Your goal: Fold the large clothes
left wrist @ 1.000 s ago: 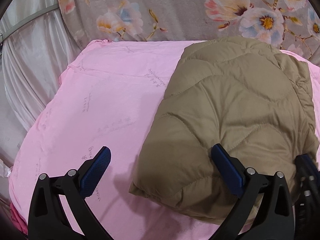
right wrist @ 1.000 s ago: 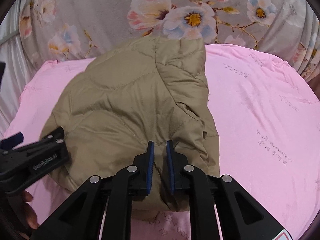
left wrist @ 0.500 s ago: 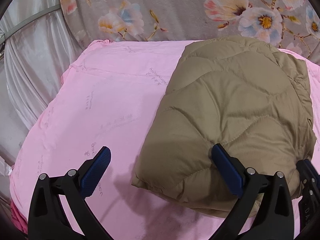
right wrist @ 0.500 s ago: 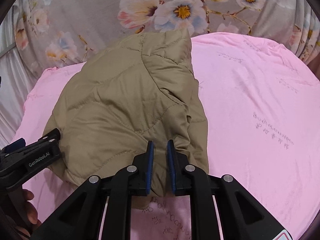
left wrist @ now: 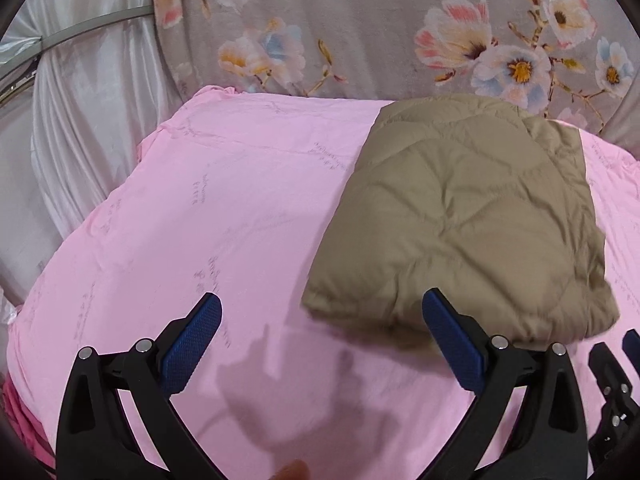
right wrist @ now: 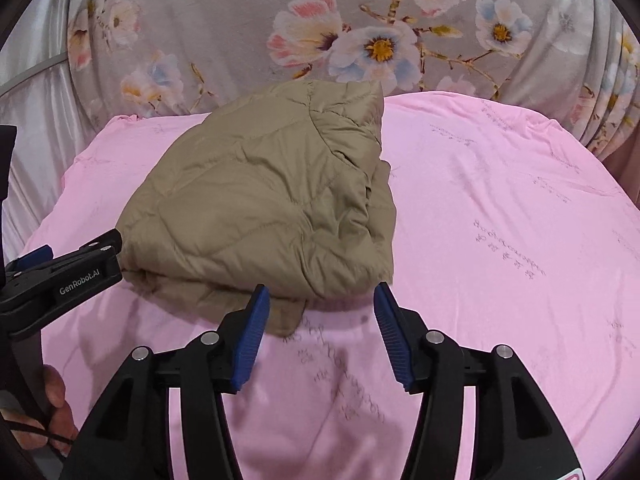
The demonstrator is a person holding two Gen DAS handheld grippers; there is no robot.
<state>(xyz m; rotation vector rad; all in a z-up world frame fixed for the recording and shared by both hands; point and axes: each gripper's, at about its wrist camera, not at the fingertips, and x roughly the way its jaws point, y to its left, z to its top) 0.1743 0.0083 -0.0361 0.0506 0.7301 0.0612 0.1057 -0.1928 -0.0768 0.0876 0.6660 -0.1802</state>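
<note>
Pink sheet point(left wrist: 200, 220) (floral curtain point(right wrist: 240, 20) behind).

On the side of the left gripper point(right wrist: 60, 276), at the near left of the right wrist view, we read the white brand lettering "GenRobot.AI". Across the pink sheet point(right wrist: 500, 240) we see scattered lines of faint grey script print, near and far, left and right, but we cannot make out any of their words.
</note>
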